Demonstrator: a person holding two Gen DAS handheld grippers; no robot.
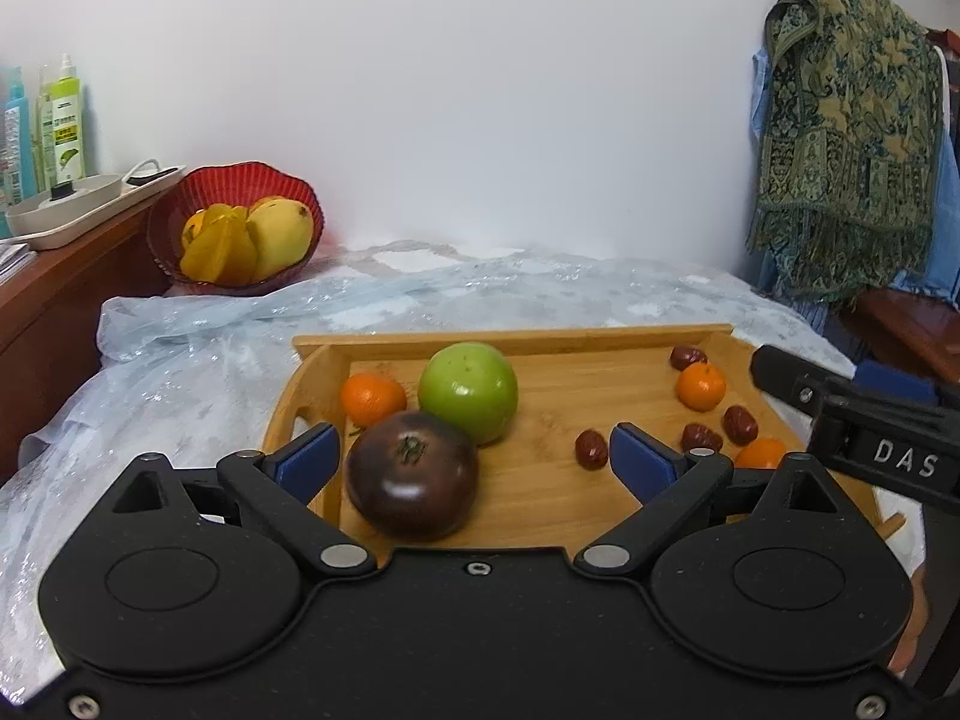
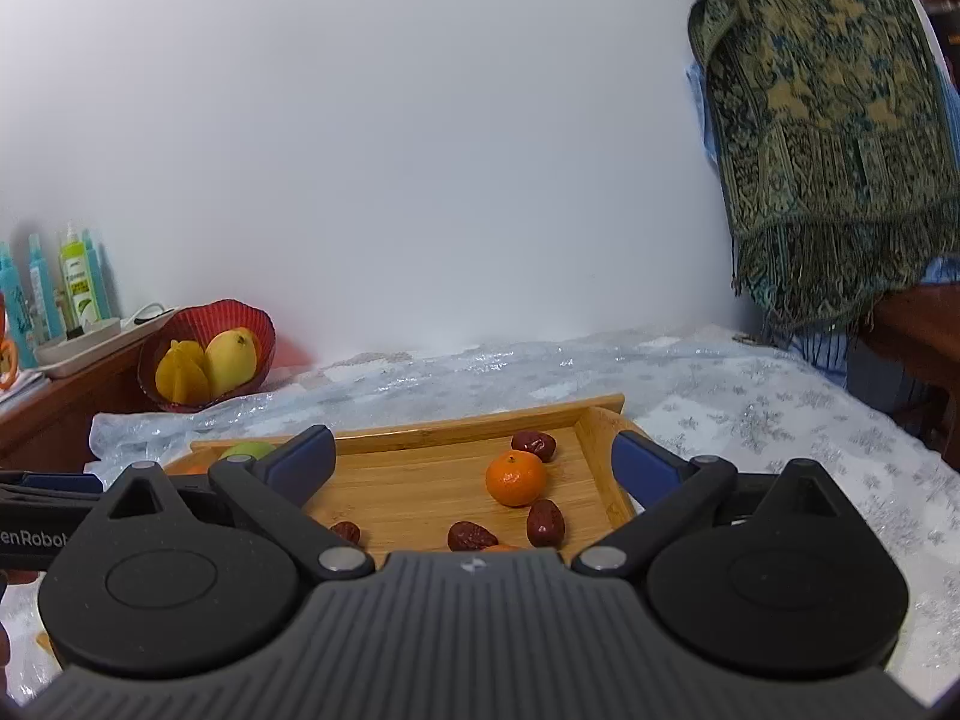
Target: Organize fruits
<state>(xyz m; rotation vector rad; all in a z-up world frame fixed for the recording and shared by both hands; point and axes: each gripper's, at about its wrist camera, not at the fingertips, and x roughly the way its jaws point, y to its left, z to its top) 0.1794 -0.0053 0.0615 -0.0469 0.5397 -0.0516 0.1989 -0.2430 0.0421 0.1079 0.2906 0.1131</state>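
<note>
Fruit lies loose on the wooden tray on the bed: a dark tomato touching a green one, small oranges and red dates scattered around. My left hand-held gripper gapes wide and holds nothing, the dark tomato just between its fingers. My right hand-held gripper is equally wide and empty, over an orange. Squeezing too hard could, I judge, bruise the tomato, or nudge it so both roll. A red bowl stands well apart.
</note>
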